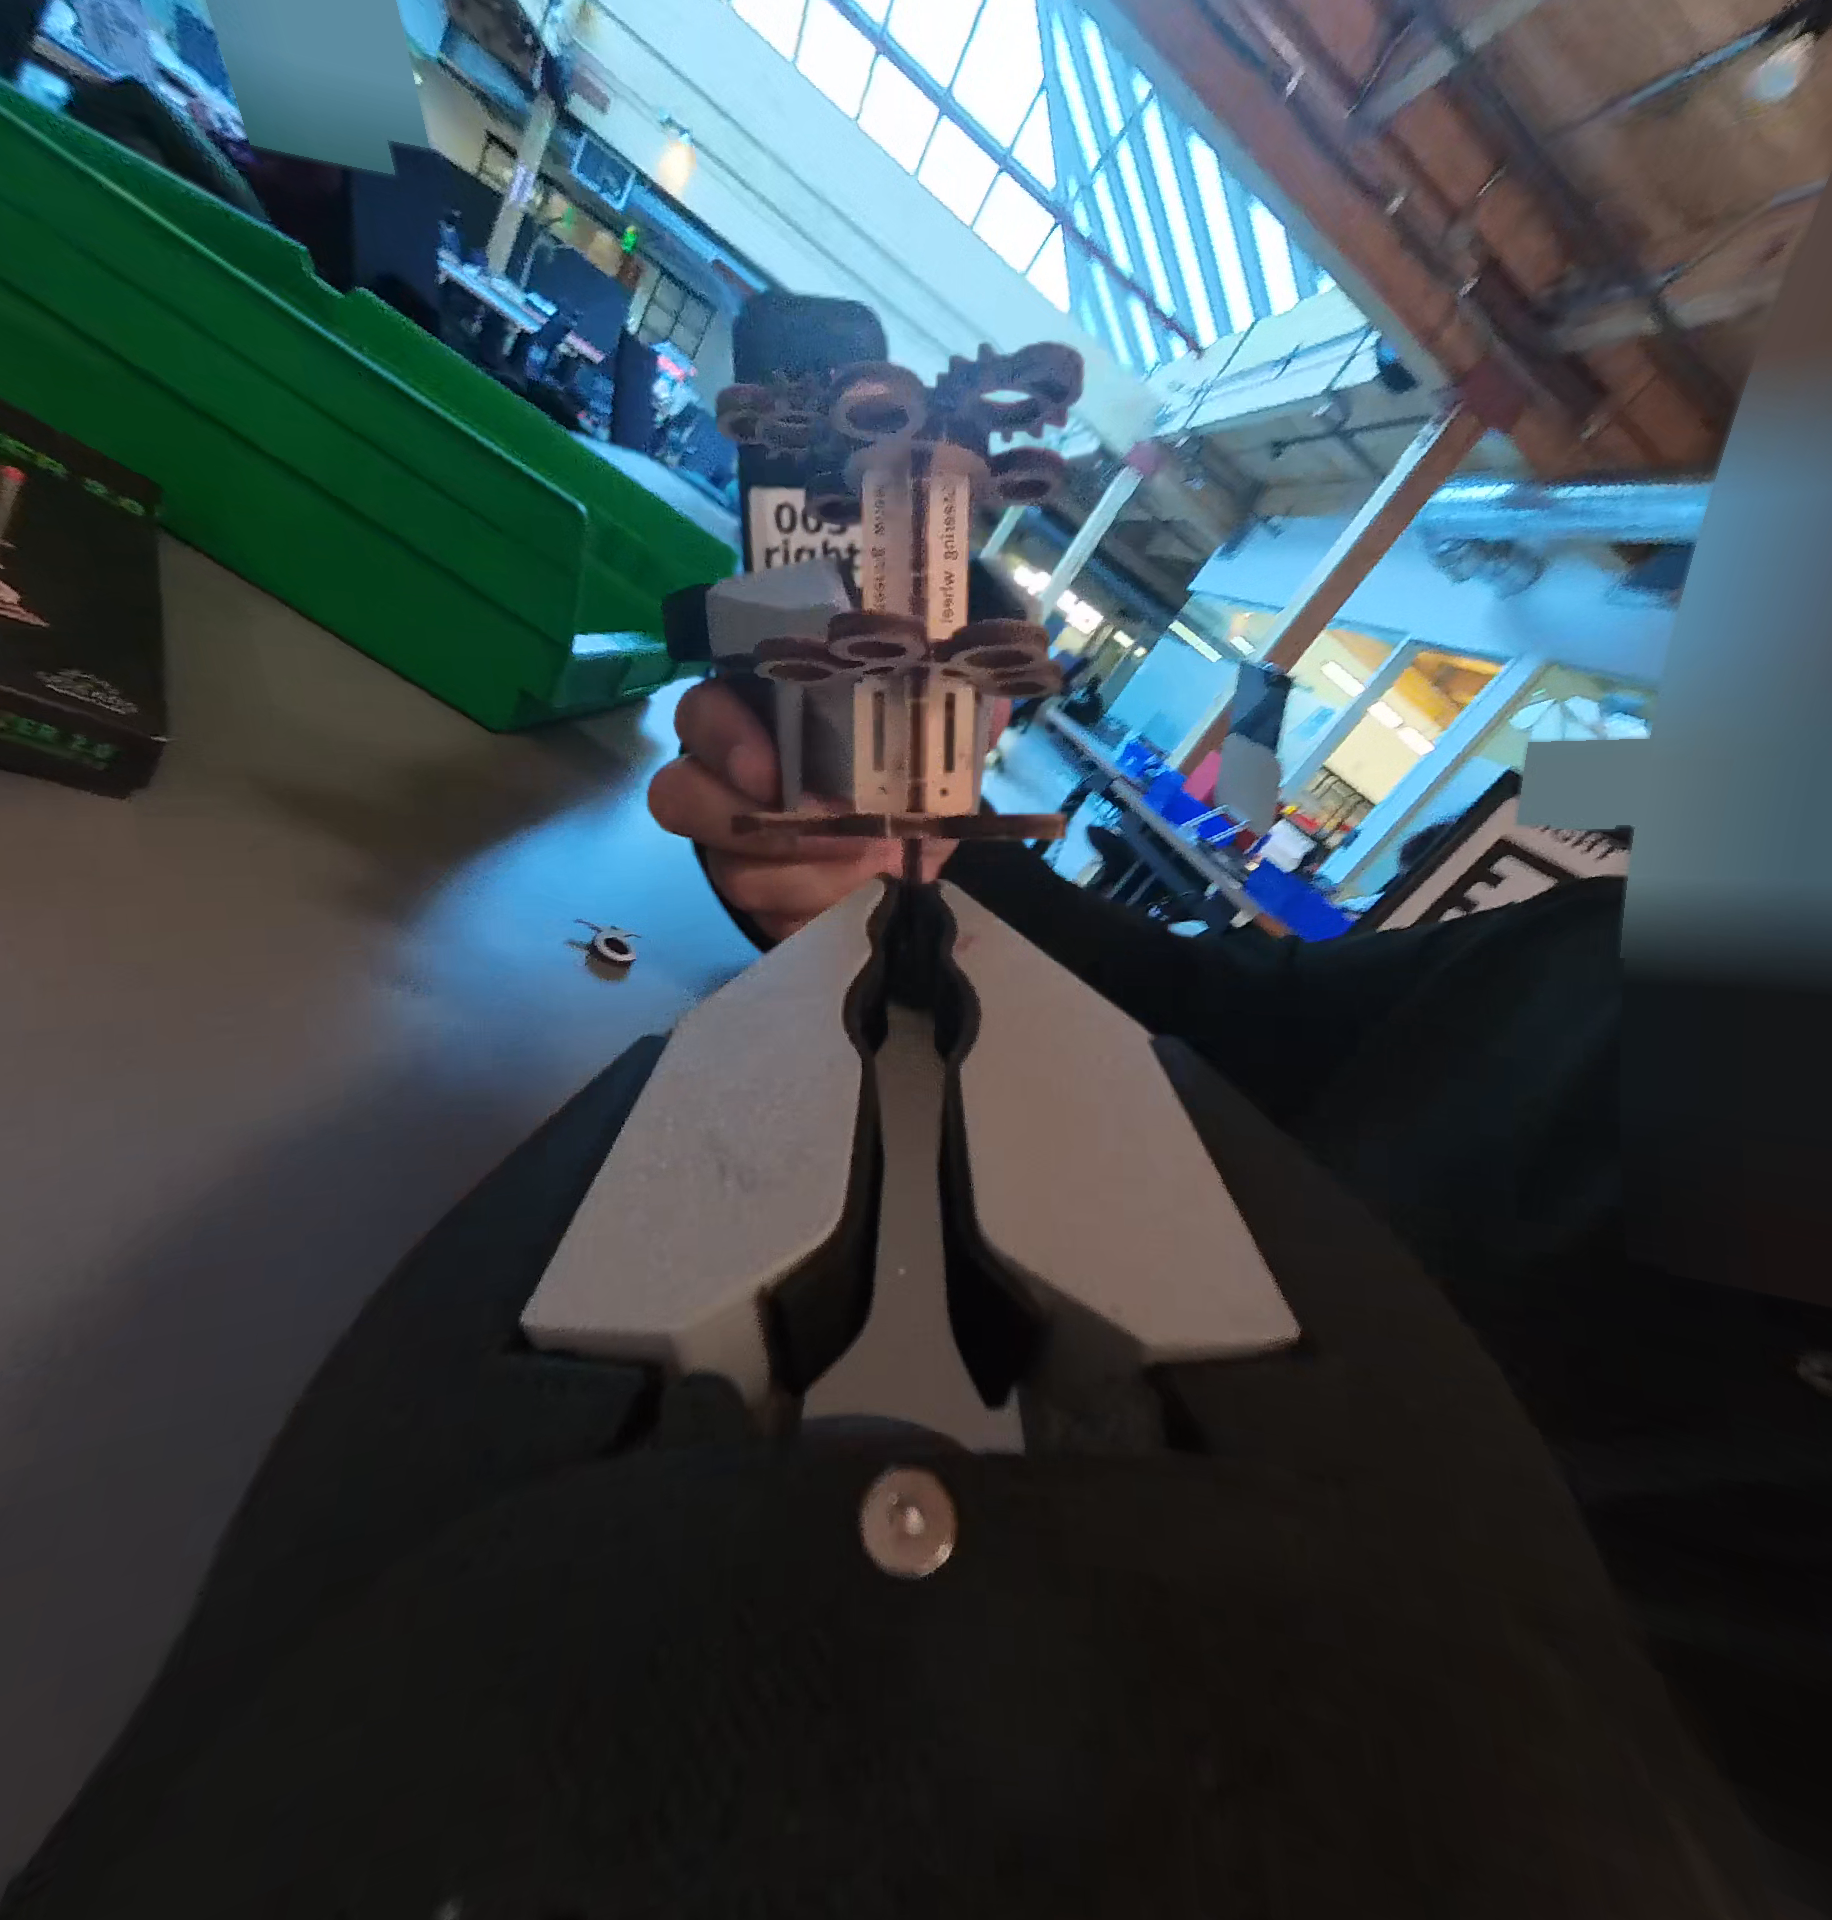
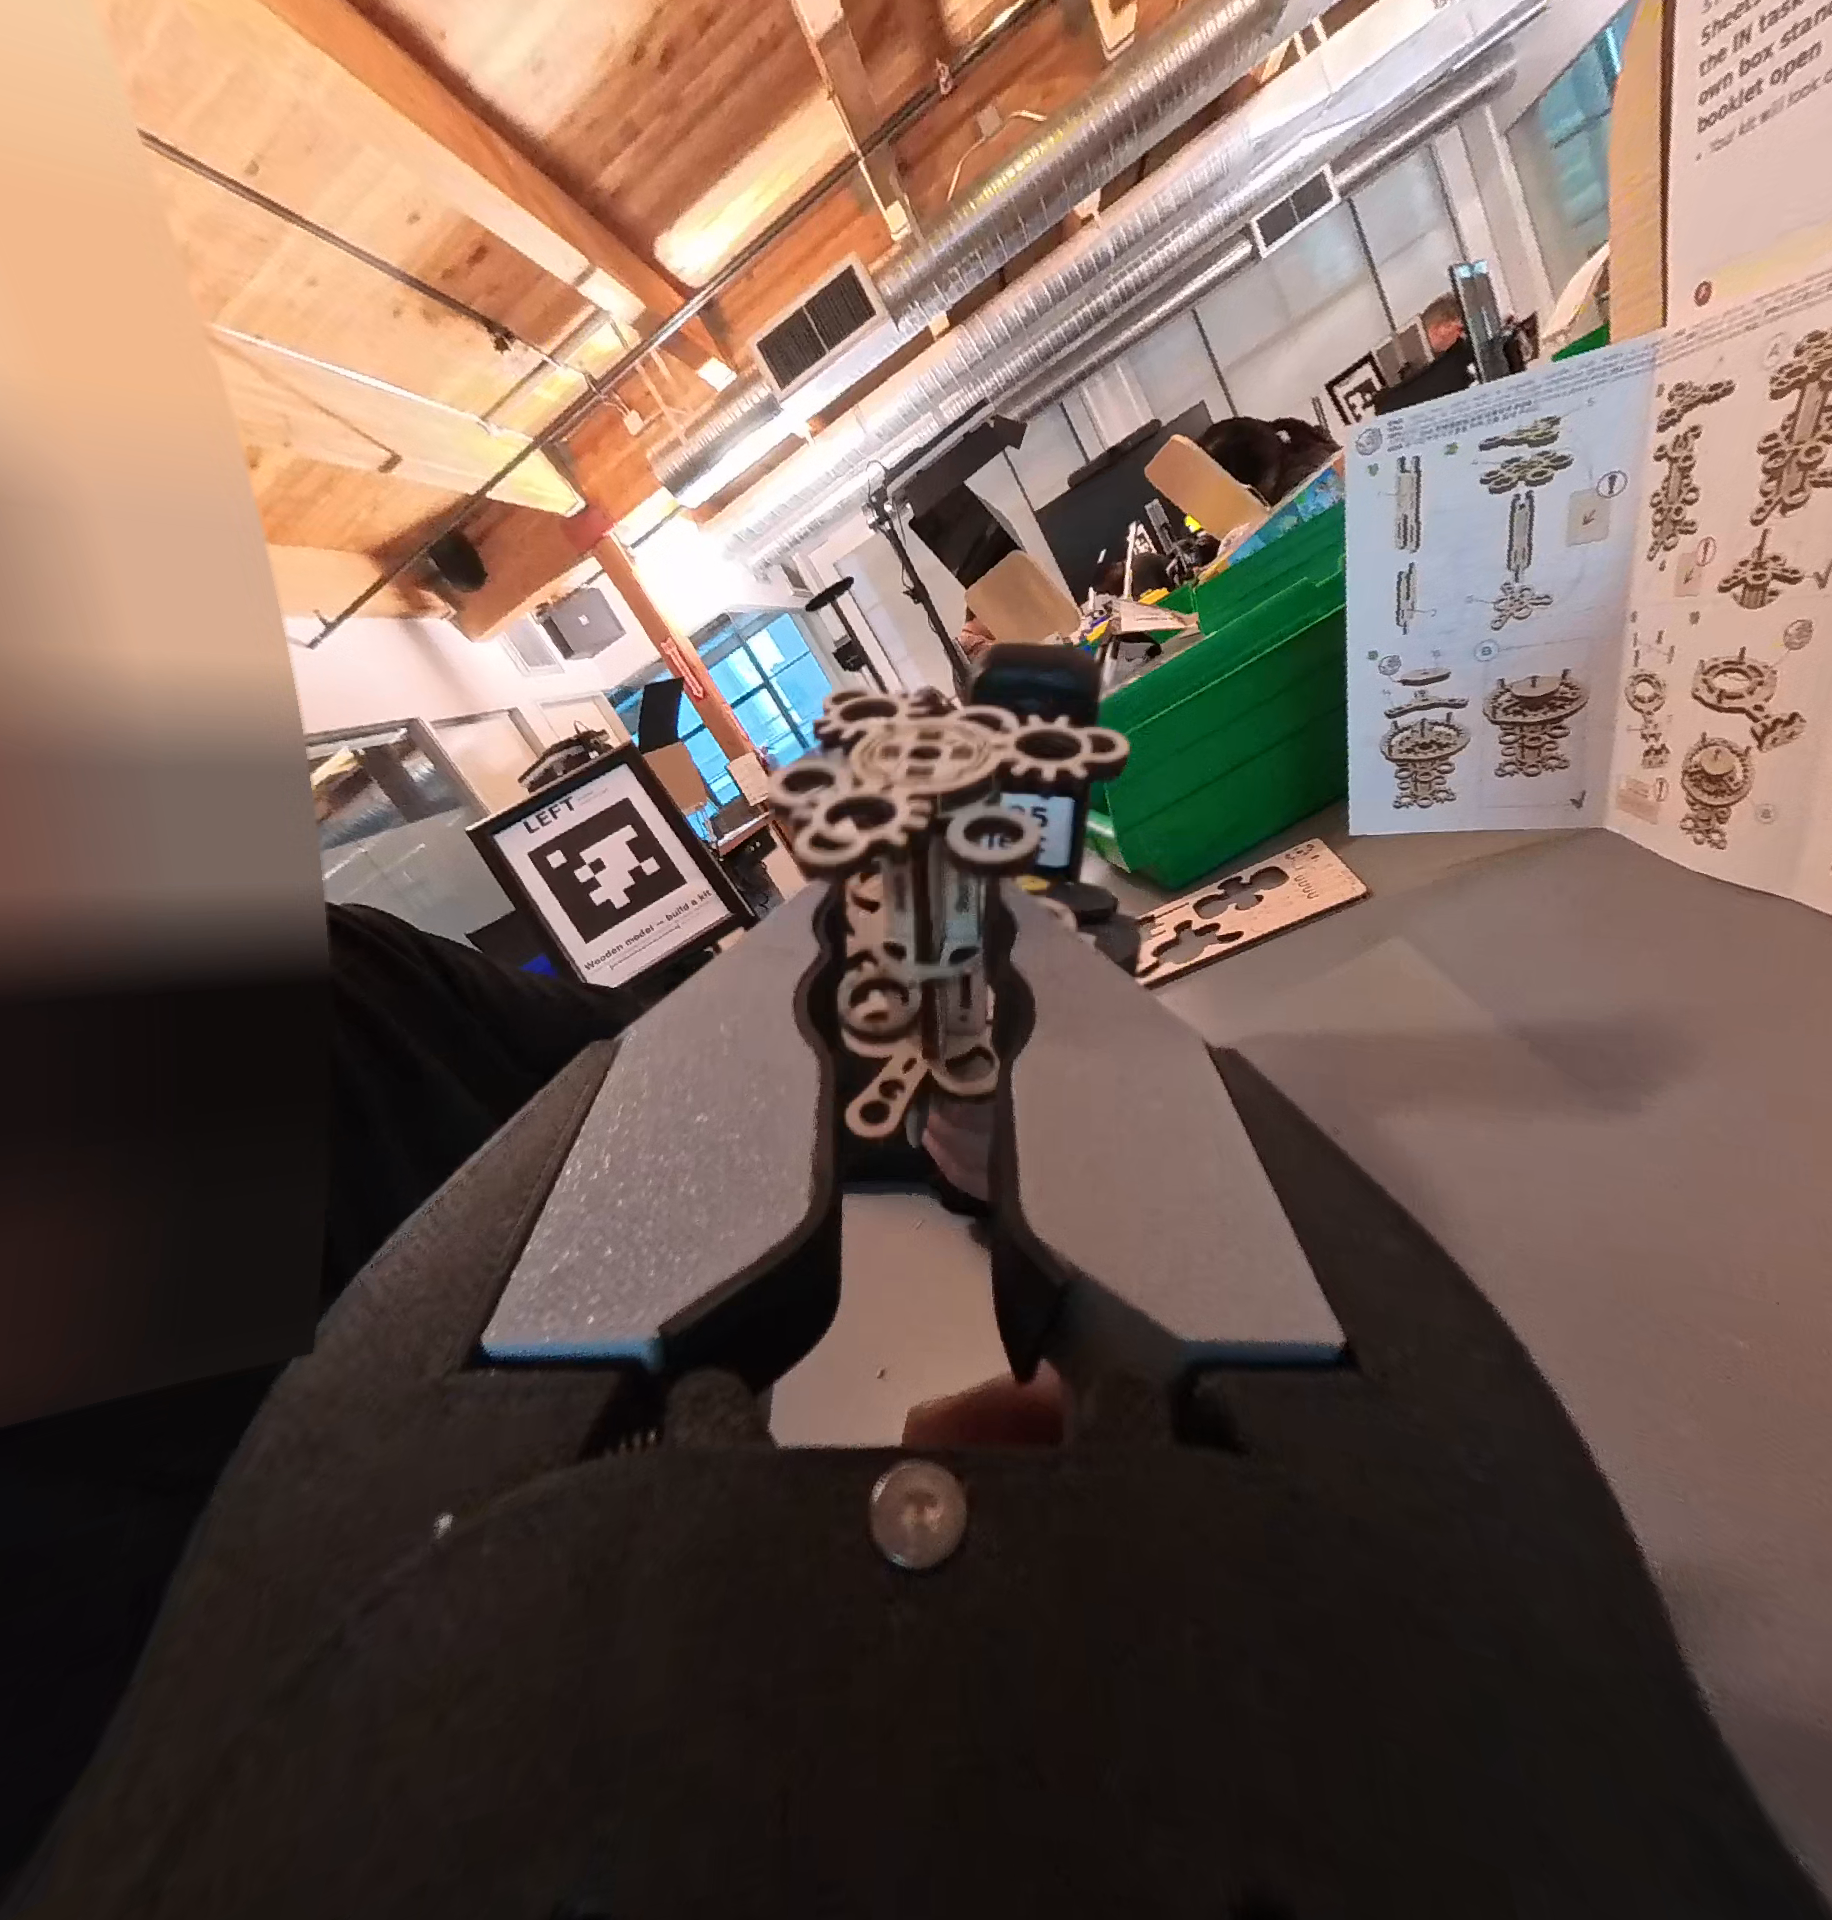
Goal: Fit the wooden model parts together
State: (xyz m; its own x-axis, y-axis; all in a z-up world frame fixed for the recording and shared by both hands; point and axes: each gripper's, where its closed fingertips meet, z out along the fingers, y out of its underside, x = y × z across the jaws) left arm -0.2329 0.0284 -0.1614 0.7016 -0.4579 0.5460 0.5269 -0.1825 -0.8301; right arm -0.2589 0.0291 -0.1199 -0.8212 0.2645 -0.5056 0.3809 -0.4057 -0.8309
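The wooden model (image 1: 907, 582) is a pale column with clusters of brown rings at its top and middle, held up in the air between both grippers. My left gripper (image 1: 912, 902) is shut on a thin edge at the model's lower end. In the left wrist view, the right gripper's grey finger (image 1: 772, 613) and a hand (image 1: 720, 779) sit behind the column. In the right wrist view my right gripper (image 2: 917, 925) is shut around the column of the model (image 2: 922, 790), whose ring top faces the camera. A small loose wooden piece (image 1: 611, 943) lies on the table.
Green bins (image 1: 299, 457) stand at the table's far side, and they also show in the right wrist view (image 2: 1224, 727). A black box (image 1: 50, 623) lies at the left. A cut-out wooden sheet (image 2: 1255, 914) lies flat, an open instruction sheet (image 2: 1618, 623) stands at the right, and a marker sign (image 2: 621, 883) is at the left. Across from one pair of fingers to the other is roughly 5 centimetres.
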